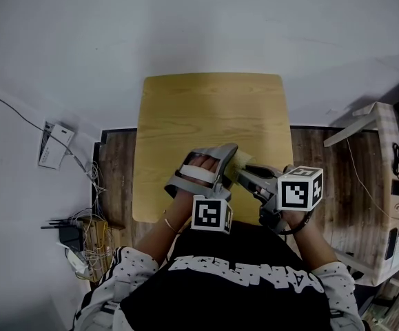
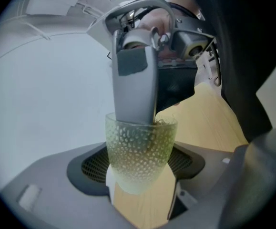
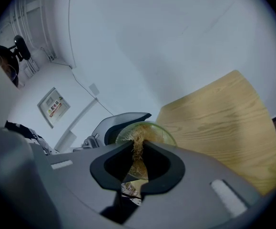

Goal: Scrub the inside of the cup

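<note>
My left gripper point(image 2: 140, 178) is clamped on the cup point(image 2: 140, 149), a pale green, see-through glass with a dimpled wall, mouth tipped toward the other tool. My right gripper point(image 3: 138, 151) is closed tight on a brown fibrous scrubber point(image 3: 138, 138), its jaws reaching past the rim into the cup. In the head view both sit lower centre, over the near edge of the wooden table point(image 1: 209, 109). Open tabletop stretches toward the top of the frame.

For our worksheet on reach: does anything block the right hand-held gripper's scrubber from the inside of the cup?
Nothing visible does: the fibrous scrubber in the right hand-held gripper reaches inside the cup.
</note>
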Action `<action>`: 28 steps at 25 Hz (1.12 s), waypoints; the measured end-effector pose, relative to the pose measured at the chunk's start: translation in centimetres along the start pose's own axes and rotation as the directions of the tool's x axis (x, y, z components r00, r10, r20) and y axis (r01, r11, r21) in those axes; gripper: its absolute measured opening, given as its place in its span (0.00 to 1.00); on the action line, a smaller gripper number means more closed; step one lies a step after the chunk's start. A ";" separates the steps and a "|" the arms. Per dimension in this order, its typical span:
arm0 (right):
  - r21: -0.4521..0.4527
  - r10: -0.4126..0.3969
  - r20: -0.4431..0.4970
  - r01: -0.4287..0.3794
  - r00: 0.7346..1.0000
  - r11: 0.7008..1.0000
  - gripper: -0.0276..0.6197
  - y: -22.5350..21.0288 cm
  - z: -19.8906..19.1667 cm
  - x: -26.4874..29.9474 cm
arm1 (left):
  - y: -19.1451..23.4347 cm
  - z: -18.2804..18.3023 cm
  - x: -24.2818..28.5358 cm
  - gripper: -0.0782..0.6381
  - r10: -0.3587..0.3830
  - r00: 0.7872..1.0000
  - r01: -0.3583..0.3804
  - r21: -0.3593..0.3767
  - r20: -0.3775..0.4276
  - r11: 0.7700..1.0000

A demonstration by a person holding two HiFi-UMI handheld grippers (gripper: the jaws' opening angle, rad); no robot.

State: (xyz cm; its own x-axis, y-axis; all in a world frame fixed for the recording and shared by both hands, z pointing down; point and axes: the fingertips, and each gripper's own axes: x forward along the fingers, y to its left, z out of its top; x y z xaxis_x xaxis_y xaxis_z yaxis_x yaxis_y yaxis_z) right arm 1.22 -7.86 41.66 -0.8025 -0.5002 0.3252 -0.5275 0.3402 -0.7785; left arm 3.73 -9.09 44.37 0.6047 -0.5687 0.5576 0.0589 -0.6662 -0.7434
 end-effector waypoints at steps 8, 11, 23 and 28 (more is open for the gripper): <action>-0.054 -0.042 0.006 0.042 0.999 0.998 0.15 -0.4 0.7 -0.8 | 0.4 -0.7 1.2 0.63 -0.014 0.999 0.015 -0.058 0.030 0.998; -0.036 -0.057 0.023 0.058 0.998 0.998 0.15 -0.8 0.9 -1.3 | 0.3 -1.1 1.9 0.63 -0.023 0.999 0.027 -0.099 0.045 0.995; 0.125 -0.113 0.136 0.096 0.984 0.987 0.16 -2.8 1.5 -4.0 | -1.4 -2.7 5.0 0.63 -0.090 0.989 0.117 -0.248 0.117 0.962; 0.220 -0.149 0.229 0.098 0.962 0.971 0.16 -3.7 2.6 -5.2 | -2.4 -4.1 6.4 0.63 -0.118 0.985 0.150 -0.276 0.128 0.949</action>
State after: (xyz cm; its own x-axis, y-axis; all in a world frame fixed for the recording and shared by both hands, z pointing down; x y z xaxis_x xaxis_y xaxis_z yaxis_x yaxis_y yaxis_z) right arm 8.10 -8.54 41.47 -0.6294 -0.7142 0.3062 -0.5296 0.1058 -0.8416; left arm 4.21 -13.11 51.28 0.6905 -0.4194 0.5894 -0.0726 -0.8508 -0.5204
